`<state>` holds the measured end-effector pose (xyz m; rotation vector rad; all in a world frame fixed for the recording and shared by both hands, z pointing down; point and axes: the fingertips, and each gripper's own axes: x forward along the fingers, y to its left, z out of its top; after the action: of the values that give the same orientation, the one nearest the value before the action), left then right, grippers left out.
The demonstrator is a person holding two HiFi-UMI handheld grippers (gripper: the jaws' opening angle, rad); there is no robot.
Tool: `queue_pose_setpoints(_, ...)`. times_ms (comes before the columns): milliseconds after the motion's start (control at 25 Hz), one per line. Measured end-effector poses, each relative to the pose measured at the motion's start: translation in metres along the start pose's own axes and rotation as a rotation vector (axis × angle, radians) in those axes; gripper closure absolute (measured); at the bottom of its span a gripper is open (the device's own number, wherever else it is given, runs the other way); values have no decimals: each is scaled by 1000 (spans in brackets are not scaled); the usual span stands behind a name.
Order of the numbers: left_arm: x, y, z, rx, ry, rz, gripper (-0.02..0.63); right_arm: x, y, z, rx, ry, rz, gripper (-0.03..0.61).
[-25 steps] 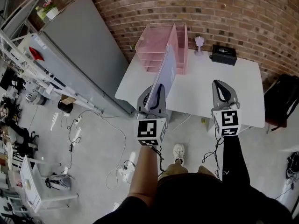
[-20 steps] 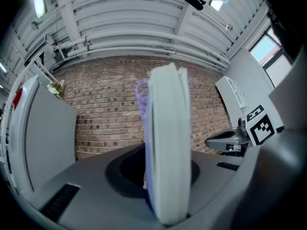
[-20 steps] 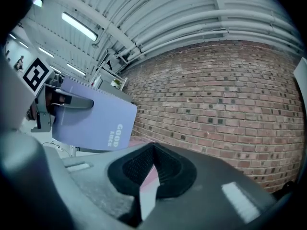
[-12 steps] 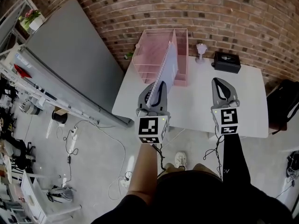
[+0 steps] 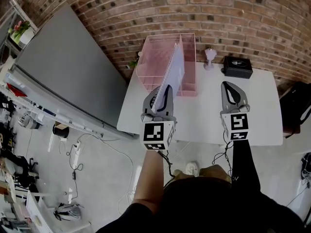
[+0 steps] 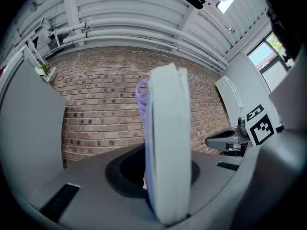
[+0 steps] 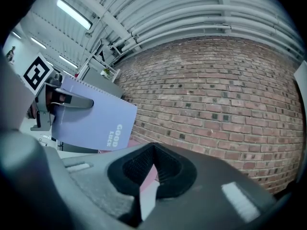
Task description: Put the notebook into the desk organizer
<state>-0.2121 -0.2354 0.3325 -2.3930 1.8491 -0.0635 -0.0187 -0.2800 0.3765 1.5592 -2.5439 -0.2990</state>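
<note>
Left gripper point(image 5: 165, 92) jaws clamp the notebook point(image 5: 177, 67) (partly hiding the desk organizer point(image 5: 153, 57)); right gripper point(image 5: 230, 87) jaws together.

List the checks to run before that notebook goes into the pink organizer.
1. Grip: left gripper jaws are closed on the notebook at its near edge: ok.
2. Attitude: it stands on edge, upright, far end toward the desk organizer: ok.
3. Target slot free: the notebook covers it in the head view: cannot tell.
4. Spare hand: right gripper is shut and empty over the table, clear of the organizer: ok.
5. Side clearance: black box stands right of the organizer, apart from it: ok.
</note>
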Motion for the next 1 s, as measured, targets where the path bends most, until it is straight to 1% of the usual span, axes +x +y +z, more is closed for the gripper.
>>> queue_pose_setpoints(160,7,2,-4,-8,1,-9,568,7,-2,-1,14,-9,-13,578)
queue_pose_setpoints(320,14,-4,-9,-12,4,-26,568,8,-4,-12,19,6,-13,578)
queue_pose_setpoints(560,30,-8,-16,-16,22,-27,568,17,-19,-9,47,-15,-22,578)
queue_pose_setpoints(760,53,-7,-23,-8,45,-21,568,39,-33,-10,70,-29,-6,578)
queue_pose_setpoints(1000,90,4,-25,2,68,5,568,77,-50,-13,73,-31,23,578)
